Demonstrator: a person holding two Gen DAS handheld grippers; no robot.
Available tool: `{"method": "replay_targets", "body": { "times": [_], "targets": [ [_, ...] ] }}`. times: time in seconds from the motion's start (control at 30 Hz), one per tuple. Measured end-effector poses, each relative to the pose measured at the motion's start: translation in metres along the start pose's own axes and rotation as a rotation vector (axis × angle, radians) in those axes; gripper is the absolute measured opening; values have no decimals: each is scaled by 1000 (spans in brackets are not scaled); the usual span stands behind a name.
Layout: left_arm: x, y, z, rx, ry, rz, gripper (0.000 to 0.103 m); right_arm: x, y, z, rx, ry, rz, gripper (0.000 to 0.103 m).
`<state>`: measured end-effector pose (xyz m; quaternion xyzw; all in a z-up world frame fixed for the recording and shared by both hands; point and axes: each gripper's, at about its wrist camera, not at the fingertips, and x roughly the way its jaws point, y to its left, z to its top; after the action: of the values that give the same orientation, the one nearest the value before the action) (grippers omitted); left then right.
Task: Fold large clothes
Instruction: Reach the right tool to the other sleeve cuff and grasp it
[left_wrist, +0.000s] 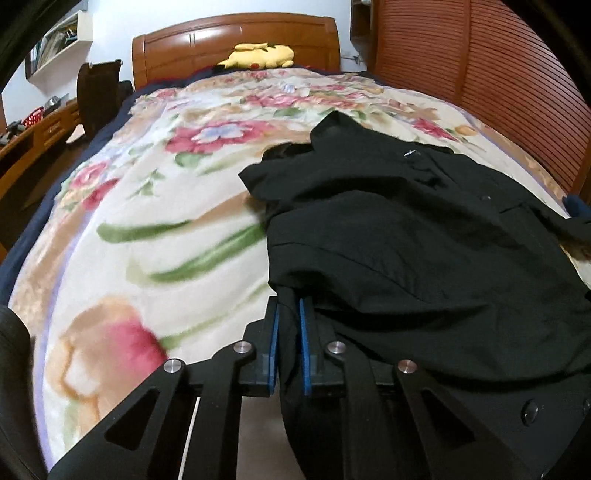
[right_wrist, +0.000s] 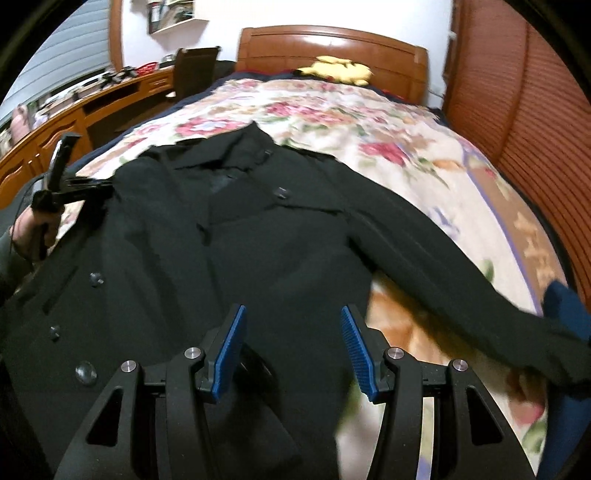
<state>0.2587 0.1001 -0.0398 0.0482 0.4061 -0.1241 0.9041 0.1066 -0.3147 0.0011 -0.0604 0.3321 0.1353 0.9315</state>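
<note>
Black coat (right_wrist: 258, 236) lies front-up on floral blanket (left_wrist: 155, 206) covering bed, collar toward wooden headboard (left_wrist: 236, 40), one sleeve stretched toward bed's right edge. We hold left gripper (left_wrist: 288, 343) at coat's left edge, jaws clenched on fold of black fabric between blue pads (left_wrist: 272, 343). Our right gripper (right_wrist: 293, 350) hovers over coat's lower part, jaws spread wide, nothing between them. Yellow plush toy (left_wrist: 260, 55) sits by headboard.
</note>
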Motion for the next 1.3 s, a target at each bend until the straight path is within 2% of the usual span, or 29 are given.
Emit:
{"method": "replay_targets", "body": {
  "times": [0.13,0.27,0.33,0.4,0.43,0.47,0.5,0.53,0.67,0.83,0.93,1.03,1.3],
  "targets": [
    [-7,-7,1,10,-20,10,11,5,-9,-5,40,1,15,55],
    [-30,-12,-1,17,-56,30,17,6,-5,-18,23,7,47,55],
    [-47,-15,-3,17,-91,29,26,0,-4,-27,19,-3,57,55],
    [-69,-19,-7,12,-137,16,46,-3,-2,-32,14,-5,72,55],
    [-79,-21,-9,9,-155,7,48,-4,-1,-35,11,-6,71,55],
    [-92,-25,-12,4,-174,3,59,-4,-1,-38,10,-3,74,55],
    [-101,-28,-13,-1,-188,-2,76,-4,-2,-40,12,-2,76,55],
    [-111,-32,-15,-5,-207,-5,82,-6,-4,-42,17,-4,75,55],
    [-147,-56,-23,-3,-267,-22,84,-20,-11,-48,35,-40,61,55],
    [-172,-87,-37,-36,-315,-64,84,-48,-20,-60,50,-97,16,55],
    [-175,-108,-54,-36,-310,-115,84,-64,-31,-70,66,-117,-14,55],
    [-173,-125,-65,-20,-304,-101,84,-75,-40,-77,74,-129,-55,55],
    [-167,-173,-86,2,-292,-127,84,-99,-69,-87,131,-148,-166,55]
  ]
}}
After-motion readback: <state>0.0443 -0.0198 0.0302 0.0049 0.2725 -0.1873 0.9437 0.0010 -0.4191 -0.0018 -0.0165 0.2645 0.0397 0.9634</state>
